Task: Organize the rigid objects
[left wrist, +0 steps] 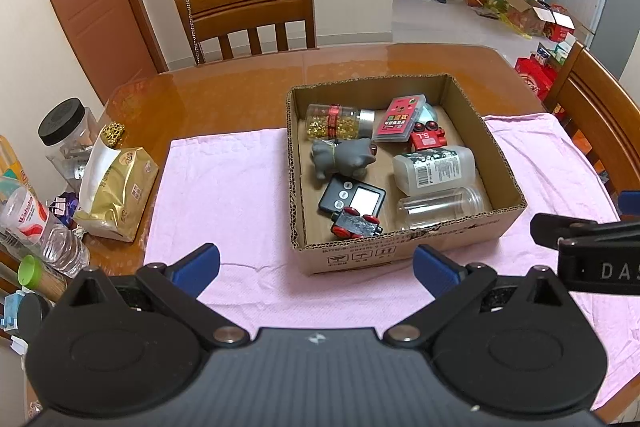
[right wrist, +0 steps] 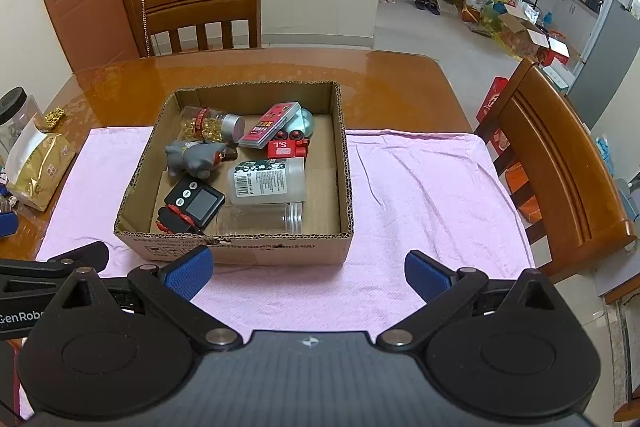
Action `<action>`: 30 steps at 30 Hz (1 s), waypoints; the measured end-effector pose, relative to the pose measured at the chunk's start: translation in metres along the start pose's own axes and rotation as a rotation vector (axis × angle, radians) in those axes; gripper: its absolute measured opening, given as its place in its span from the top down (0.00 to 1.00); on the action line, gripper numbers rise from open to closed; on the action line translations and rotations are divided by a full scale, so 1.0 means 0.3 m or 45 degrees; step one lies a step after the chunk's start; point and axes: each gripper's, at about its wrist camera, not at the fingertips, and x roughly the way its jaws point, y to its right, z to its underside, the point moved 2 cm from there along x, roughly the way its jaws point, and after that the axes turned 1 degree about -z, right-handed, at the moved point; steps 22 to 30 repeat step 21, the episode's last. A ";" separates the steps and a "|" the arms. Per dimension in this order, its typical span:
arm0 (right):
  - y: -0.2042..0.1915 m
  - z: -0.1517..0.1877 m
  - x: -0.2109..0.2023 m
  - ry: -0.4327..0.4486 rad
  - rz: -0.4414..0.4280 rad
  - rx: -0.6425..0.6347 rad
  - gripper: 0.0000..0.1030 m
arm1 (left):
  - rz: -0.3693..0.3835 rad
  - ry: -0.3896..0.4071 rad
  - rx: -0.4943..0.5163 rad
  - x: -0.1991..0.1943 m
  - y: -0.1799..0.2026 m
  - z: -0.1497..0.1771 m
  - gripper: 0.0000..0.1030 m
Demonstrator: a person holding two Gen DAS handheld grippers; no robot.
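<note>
Left wrist view shows both grippers, left gripper (left wrist: 316,263) and right gripper (right wrist: 308,267), jaws spread and empty before the cardboard box (left wrist: 500,221) where everything lies heaped, so reaching in might snag the clear jar (left wrist: 440,207), which looks slippery.

Corrugated cardboard box (right wrist: 248,247), matt; pink cloth (right wrist: 420,187), soft weave; wooden table (right wrist: 280,67), glossy; clear plastic jar (right wrist: 260,219)

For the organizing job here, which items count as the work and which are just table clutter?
Job items:
cardboard box
capsule bottle
grey animal toy
black timer
red toy car
white labelled bottle
clear jar
red card case
red toy train

Clutter:
gold pouch
black-lidded jar
water bottle
</note>
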 end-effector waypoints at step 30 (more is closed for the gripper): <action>0.005 -0.008 -0.004 0.007 0.001 -0.016 0.00 | -0.002 -0.004 -0.010 -0.003 0.007 -0.003 0.01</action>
